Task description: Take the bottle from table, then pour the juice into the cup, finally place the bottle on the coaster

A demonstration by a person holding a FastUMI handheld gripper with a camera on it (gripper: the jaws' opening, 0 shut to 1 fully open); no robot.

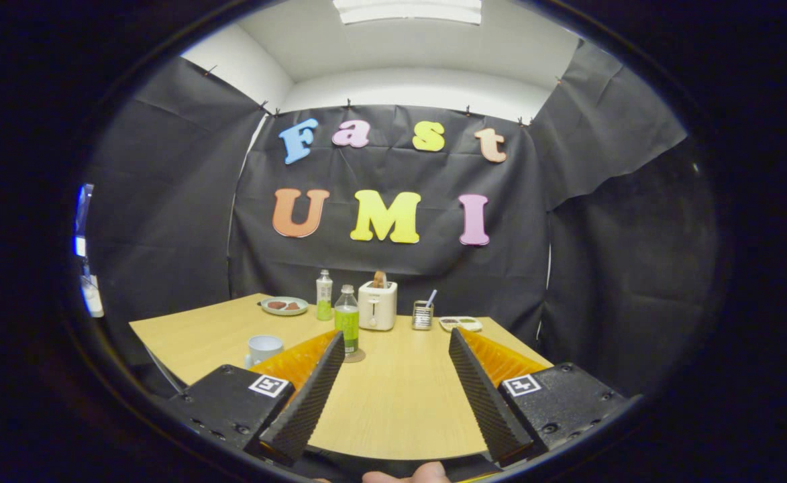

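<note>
Half-full of green juice, clear bottle [347, 318] stands on coaster [354, 356]; jaws apart.

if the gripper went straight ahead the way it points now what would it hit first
Probably nothing soon: the open gripper points along bare wooden table. Farther on stand the white toaster and small metal grater, whichever it meets first. The clear bottle of green juice is off by the left finger.
</note>
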